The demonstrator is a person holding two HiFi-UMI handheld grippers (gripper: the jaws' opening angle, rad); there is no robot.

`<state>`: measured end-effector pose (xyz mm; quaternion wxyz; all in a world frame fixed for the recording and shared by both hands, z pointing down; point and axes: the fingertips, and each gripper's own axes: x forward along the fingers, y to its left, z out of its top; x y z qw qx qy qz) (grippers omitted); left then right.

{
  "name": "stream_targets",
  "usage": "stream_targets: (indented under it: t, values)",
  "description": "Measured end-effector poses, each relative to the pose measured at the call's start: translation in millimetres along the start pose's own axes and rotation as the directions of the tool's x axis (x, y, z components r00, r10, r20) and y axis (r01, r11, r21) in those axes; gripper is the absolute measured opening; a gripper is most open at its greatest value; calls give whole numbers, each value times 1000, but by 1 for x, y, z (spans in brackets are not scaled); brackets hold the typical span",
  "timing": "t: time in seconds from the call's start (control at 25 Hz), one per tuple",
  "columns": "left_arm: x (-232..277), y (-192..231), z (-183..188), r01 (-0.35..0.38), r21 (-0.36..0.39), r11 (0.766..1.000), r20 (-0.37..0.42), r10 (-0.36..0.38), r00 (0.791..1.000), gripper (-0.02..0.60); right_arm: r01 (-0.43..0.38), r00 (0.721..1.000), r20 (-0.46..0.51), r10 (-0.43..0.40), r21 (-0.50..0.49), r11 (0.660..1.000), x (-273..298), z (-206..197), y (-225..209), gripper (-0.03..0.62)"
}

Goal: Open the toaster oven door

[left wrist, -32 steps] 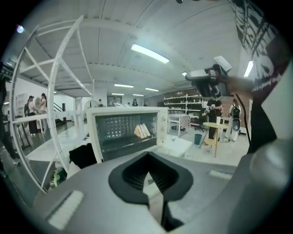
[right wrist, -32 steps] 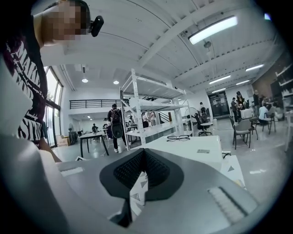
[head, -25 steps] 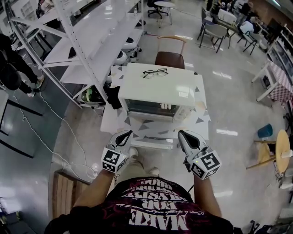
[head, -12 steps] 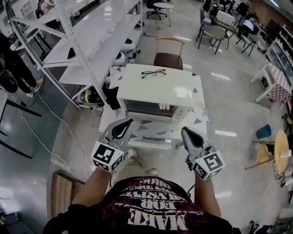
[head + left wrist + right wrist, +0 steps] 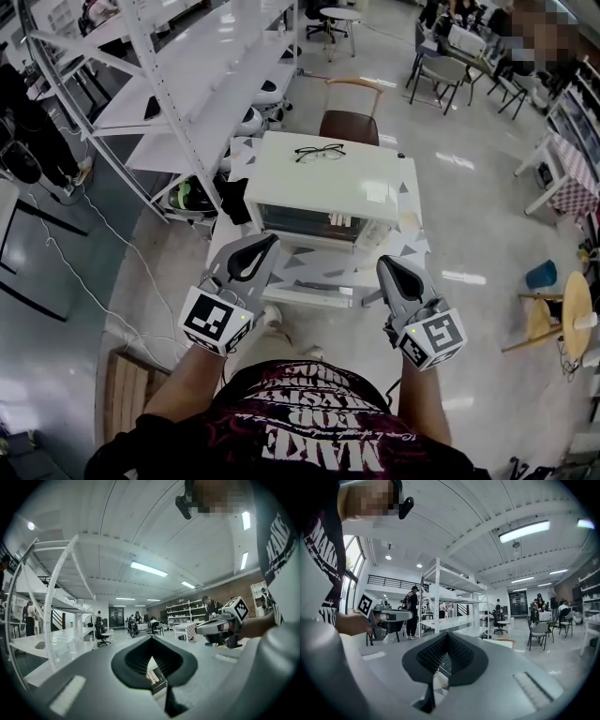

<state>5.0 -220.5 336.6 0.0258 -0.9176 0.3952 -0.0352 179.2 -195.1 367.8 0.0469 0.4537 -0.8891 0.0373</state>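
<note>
A white toaster oven [image 5: 323, 178] stands on a small table [image 5: 281, 258] with a triangle pattern, its glass door [image 5: 309, 223] closed and facing me. Black eyeglasses [image 5: 319, 151] lie on its top. My left gripper [image 5: 267, 244] hovers just in front of the door's lower left corner, jaws together and holding nothing. My right gripper [image 5: 386, 266] hangs lower, off the table's front right edge, also shut and empty. In the left gripper view the left gripper [image 5: 151, 639] points level into the room; a sliver of the oven shows through its gap. The right gripper [image 5: 448, 634] likewise.
A brown chair [image 5: 349, 120] stands behind the table. A white shelving rack [image 5: 178, 84] runs along the left, with cables on the floor beside it. A wooden pallet [image 5: 131, 394] lies at lower left. A blue bin [image 5: 542, 272] and a round stool [image 5: 572, 305] are at the right.
My left gripper has risen and moved forward toward the oven door's lower left. The right gripper has barely shifted.
</note>
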Motion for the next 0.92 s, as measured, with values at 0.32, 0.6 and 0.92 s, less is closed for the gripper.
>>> stream_targets:
  t: [0.32,0.6,0.92]
  values:
    - [1,-4,0,4,14,1000,-19,-4,1000,0,-4,1000,8,4,-4,1000,1,4,1,25]
    - [4,-8,-8,22,22,1000,-43,-21,999,0,0,1000,4,0,9,1000,2,-1,-1,25]
    - [15,-14,-23,24,34,999,-87,-21,996,0,-14,1000,3,14,20,1000,8,-10,-11,25]
